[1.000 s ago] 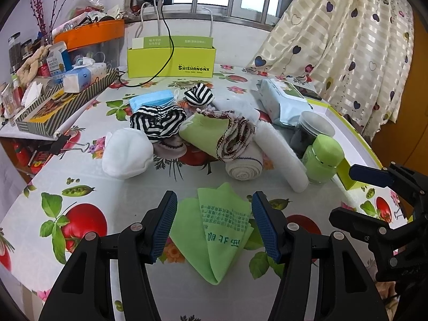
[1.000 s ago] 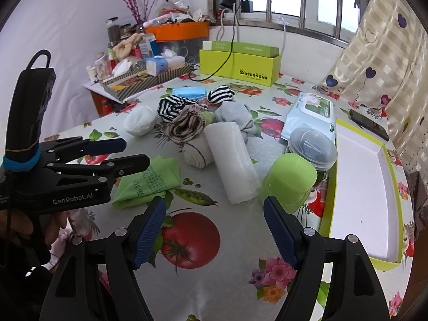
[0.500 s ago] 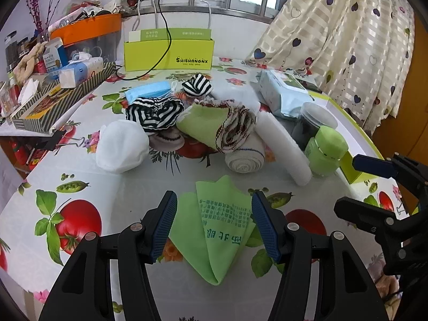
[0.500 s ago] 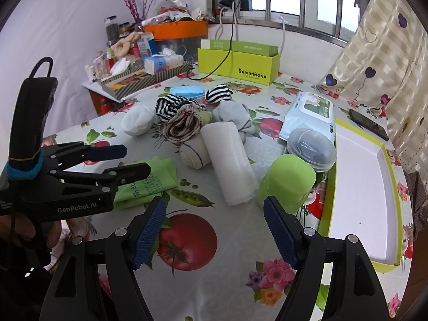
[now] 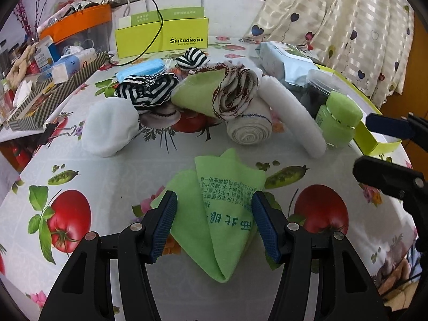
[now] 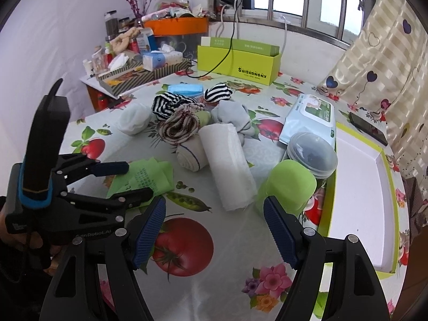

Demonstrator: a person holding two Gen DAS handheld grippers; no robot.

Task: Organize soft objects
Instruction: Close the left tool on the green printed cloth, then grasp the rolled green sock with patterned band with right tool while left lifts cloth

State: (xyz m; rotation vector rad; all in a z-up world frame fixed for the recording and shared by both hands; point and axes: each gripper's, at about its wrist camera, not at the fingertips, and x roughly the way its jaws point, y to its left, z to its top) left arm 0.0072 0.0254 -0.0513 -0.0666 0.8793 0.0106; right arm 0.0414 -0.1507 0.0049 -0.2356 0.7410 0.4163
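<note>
A folded green cloth (image 5: 224,214) with printed characters lies on the fruit-patterned tablecloth. My left gripper (image 5: 214,224) is open, its blue pads on either side of the cloth without pressing it. Behind lies a pile of soft things: a white sock ball (image 5: 109,131), striped black-and-white socks (image 5: 147,91), a rolled green and patterned towel (image 5: 214,93), a beige bandage roll (image 5: 248,128) and a white towel roll (image 5: 291,117). My right gripper (image 6: 214,227) hangs open over bare tablecloth, the green cloth (image 6: 144,179) to its left.
A green jar (image 6: 289,184) and a clear lidded tub (image 6: 313,155) stand beside a shallow white tray with a lime rim (image 6: 385,160) at the right. A wipes pack (image 6: 310,120), a lime box (image 6: 238,61) and a cluttered striped tray (image 6: 139,75) sit further back.
The left gripper has sunk closer to the table, so the green cloth looms larger between its open pads. The right gripper has stayed still and open.
</note>
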